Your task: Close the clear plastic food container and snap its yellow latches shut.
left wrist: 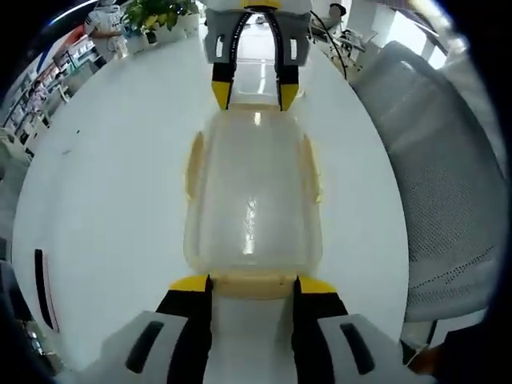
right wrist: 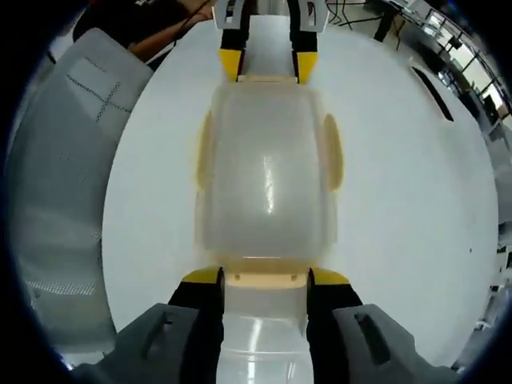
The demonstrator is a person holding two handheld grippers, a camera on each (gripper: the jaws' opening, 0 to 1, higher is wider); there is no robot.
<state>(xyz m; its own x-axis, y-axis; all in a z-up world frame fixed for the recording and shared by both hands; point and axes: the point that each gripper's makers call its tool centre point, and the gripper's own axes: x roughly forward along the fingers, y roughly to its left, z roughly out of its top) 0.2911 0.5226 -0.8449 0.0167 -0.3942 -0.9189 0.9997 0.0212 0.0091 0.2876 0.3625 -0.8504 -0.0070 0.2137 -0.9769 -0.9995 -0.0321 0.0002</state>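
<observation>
1. The clear plastic food container (left wrist: 254, 200) is lying flat on the white bench (left wrist: 112, 200), its lid on top and catching a streak of glare; in the right gripper view the container (right wrist: 266, 180) is sitting dead centre.
2. Pale yellow latches are showing on all four sides: one on each long side (left wrist: 194, 164) (left wrist: 312, 168), and one at each short end, the near-end latch (left wrist: 254, 284) sitting right in front of the left gripper.
3. The left gripper (left wrist: 253, 285) is working at that near end, its yellow-tipped jaws standing about a latch-width apart on either side of the end latch; whether they are pressing on it, I cannot tell.
4. The right gripper (right wrist: 265, 278) is coming in from the opposite end, its jaws likewise straddling the end latch (right wrist: 266, 279) there, set just as far apart.
5. Each gripper is showing up at the top of the other's view: the right gripper (left wrist: 255, 94) at the container's far end in the left gripper view, the left one (right wrist: 269, 64) in the right gripper view.
6. A grey mesh-backed chair (left wrist: 436, 176) is standing just beside the bench (right wrist: 416, 200), and the same chair (right wrist: 64, 192) is appearing on the left of the right gripper view.
7. Further back, a potted green plant (left wrist: 156, 16) is sitting near the bench's far edge.
</observation>
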